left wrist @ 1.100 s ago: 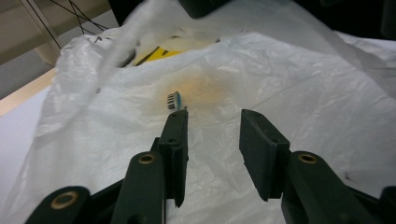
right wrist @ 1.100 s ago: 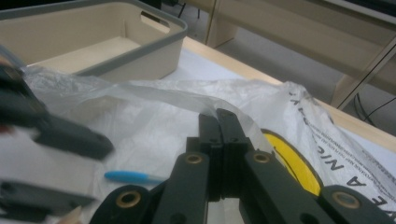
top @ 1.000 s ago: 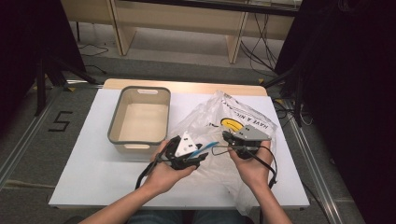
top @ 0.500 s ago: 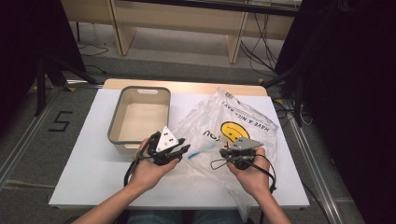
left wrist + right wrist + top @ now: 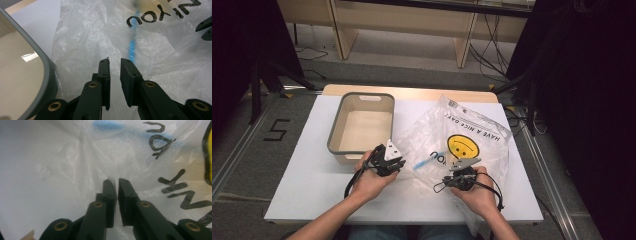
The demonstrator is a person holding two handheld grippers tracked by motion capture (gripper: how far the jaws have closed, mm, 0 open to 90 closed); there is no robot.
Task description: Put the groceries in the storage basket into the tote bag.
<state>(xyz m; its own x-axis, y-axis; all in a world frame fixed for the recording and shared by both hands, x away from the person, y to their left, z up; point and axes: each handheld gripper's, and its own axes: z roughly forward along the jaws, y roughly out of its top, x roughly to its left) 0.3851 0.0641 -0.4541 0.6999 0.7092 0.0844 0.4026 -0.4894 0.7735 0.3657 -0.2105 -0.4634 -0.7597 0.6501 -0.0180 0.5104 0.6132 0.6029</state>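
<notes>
I have the plastic bag (image 5: 462, 145) lying crumpled on the white surface (image 5: 312, 185), just right of the grey bin (image 5: 361, 127), its smiley print facing up. A blue stick-like thing (image 5: 424, 162) shows through the film near the bag's left edge; I cannot tell what it is. My left gripper (image 5: 388, 160) sits at the bag's left edge, just in front of the bin's near right corner. In the left gripper view its fingers (image 5: 104, 72) stand a little apart with only a narrow gap, over the wrinkled film, and I cannot see film caught between them. My right gripper (image 5: 460, 175) rests on the bag's near edge, below the smiley. In the right gripper view its fingers (image 5: 110, 192) are almost together, a thin slit between them, and a fold of the bag seems pinched at their tips.
</notes>
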